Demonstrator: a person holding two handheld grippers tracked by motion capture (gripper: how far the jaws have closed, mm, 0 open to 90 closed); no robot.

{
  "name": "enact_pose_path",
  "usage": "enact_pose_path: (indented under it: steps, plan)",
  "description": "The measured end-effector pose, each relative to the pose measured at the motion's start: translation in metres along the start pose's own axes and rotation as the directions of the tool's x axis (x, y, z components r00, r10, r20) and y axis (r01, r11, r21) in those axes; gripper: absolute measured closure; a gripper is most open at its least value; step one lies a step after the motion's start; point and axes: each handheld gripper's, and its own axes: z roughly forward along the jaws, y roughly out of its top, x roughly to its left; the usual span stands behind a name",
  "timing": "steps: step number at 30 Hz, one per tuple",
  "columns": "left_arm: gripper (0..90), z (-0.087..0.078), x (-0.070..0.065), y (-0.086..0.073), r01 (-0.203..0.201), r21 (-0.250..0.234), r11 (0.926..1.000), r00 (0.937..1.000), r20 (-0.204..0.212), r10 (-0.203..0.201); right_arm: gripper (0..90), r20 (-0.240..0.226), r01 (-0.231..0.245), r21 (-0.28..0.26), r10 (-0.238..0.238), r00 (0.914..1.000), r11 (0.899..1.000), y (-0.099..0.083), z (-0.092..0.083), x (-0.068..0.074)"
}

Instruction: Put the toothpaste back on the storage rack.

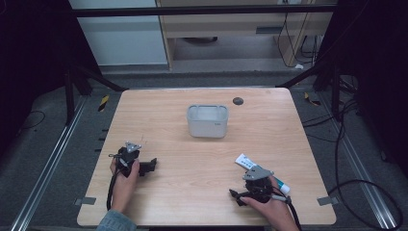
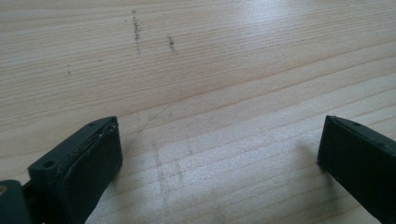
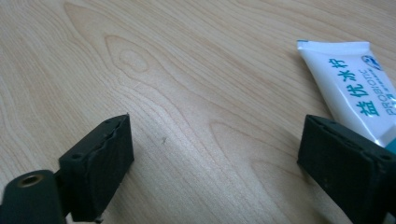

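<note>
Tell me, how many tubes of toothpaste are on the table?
1. The toothpaste tube lies near the table's front right, partly behind the right gripper. Nothing shows inside the white bin, though its bottom is hard to see.

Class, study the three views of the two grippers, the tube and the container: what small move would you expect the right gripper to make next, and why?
Probably a slight shift of the right gripper sideways towards the white tube, so that its open jaws straddle it. The tube lies flat beside one jaw, not between them, and nothing is gripped. The left gripper rests open over bare table, far from the container.
</note>
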Motion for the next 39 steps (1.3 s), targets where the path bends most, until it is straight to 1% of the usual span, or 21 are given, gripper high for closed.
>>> enact_pose_path:
  steps: [2,5,6,8,11,12,14,15,17,18,20,21,22,25,27,28,29,31,32,36,39]
  plan:
    - [0.0,0.000,0.000,0.000,-0.002,0.003,1.0000,1.0000,0.001,0.002,10.0,0.000,0.001,0.000,-0.001,1.0000,1.000,0.000,0.000,0.000]
    - [0.0,-0.001,0.001,-0.001,-0.021,0.001,0.9998,0.9996,0.021,0.021,12.2,0.013,-0.011,-0.003,0.011,0.9999,1.000,0.000,0.000,0.000]
    - [0.0,-0.002,0.002,-0.002,-0.026,0.000,0.9997,0.9993,0.027,0.026,15.8,0.016,-0.016,-0.006,0.016,0.9997,1.000,0.001,0.000,0.000]
    - [0.0,-0.002,0.002,-0.002,-0.028,0.001,0.9996,0.9992,0.028,0.028,27.3,0.051,-0.041,0.011,0.041,0.9979,0.999,0.003,-0.004,-0.001]
    - [0.0,-0.002,0.002,-0.002,-0.029,0.003,0.9996,0.9992,0.027,0.029,29.2,0.069,-0.035,0.017,0.034,0.9970,0.999,0.005,-0.008,0.002]
    - [0.0,-0.003,0.001,-0.002,-0.029,0.003,0.9996,0.9992,0.027,0.029,32.6,0.082,-0.021,0.017,0.019,0.9965,1.000,0.011,-0.013,0.005]
    - [0.0,-0.003,0.002,-0.003,-0.038,0.003,0.9993,0.9986,0.037,0.038,32.5,0.103,0.005,0.024,-0.007,0.9947,1.000,0.018,-0.019,0.006]
    - [0.0,-0.003,0.002,-0.003,-0.038,0.003,0.9993,0.9986,0.037,0.038,32.5,0.103,0.005,0.024,-0.007,0.9947,1.000,0.018,-0.019,0.006]
    - [0.0,-0.004,0.006,-0.004,-0.051,0.000,0.9987,0.9973,0.053,0.051,30.4,0.145,0.044,0.051,-0.051,0.9882,0.998,0.031,-0.028,0.003]
    - [0.0,-0.004,0.006,-0.004,-0.051,-0.001,0.9987,0.9972,0.054,0.051,29.0,0.173,0.068,0.074,-0.080,0.9817,0.995,0.036,-0.032,0.001]
    - [0.0,-0.004,0.006,-0.004,-0.052,-0.001,0.9986,0.9972,0.054,0.052,26.9,0.188,0.087,0.097,-0.104,0.9766,0.991,0.044,-0.036,-0.003]
    - [0.0,-0.004,0.006,-0.004,-0.052,-0.001,0.9986,0.9972,0.054,0.052,26.9,0.188,0.087,0.097,-0.104,0.9766,0.991,0.044,-0.036,-0.003]
    - [0.0,-0.004,0.006,-0.005,-0.050,-0.003,0.9987,0.9973,0.053,0.050,23.4,0.204,0.111,0.120,-0.134,0.9697,0.987,0.052,-0.042,-0.009]
    - [0.0,-0.004,0.005,-0.005,-0.046,-0.002,0.9989,0.9977,0.050,0.046,20.8,0.198,0.114,0.139,-0.140,0.9701,0.984,0.057,-0.045,-0.014]
    - [0.0,-0.005,0.005,-0.005,-0.042,-0.002,0.9991,0.9981,0.046,0.042,17.3,0.202,0.134,0.191,-0.173,0.9640,0.972,0.064,-0.049,-0.020]
    - [0.0,-0.005,0.005,-0.005,-0.042,-0.002,0.9991,0.9981,0.046,0.042,17.3,0.202,0.134,0.191,-0.173,0.9640,0.972,0.064,-0.049,-0.020]
    - [0.0,-0.005,0.005,-0.005,-0.041,-0.001,0.9991,0.9981,0.045,0.041,17.0,0.212,0.145,0.203,-0.188,0.9589,0.968,0.068,-0.052,-0.023]
    - [0.0,-0.005,0.005,-0.005,-0.041,-0.002,0.9992,0.9982,0.045,0.041,19.4,0.217,0.150,0.216,-0.198,0.9560,0.965,0.077,-0.061,-0.028]
    - [0.0,-0.005,0.005,-0.005,-0.041,-0.001,0.9992,0.9982,0.044,0.041,23.3,0.214,0.166,0.226,-0.215,0.9527,0.960,0.082,-0.066,-0.030]
    - [0.0,-0.005,0.005,-0.005,-0.042,-0.002,0.9991,0.9981,0.044,0.042,32.3,0.174,0.148,0.237,-0.192,0.9659,0.960,0.087,-0.069,-0.040]
    - [0.0,-0.005,0.005,-0.005,-0.041,-0.001,0.9992,0.9982,0.044,0.041,37.9,0.152,0.113,0.255,-0.156,0.9761,0.960,0.089,-0.066,-0.050]
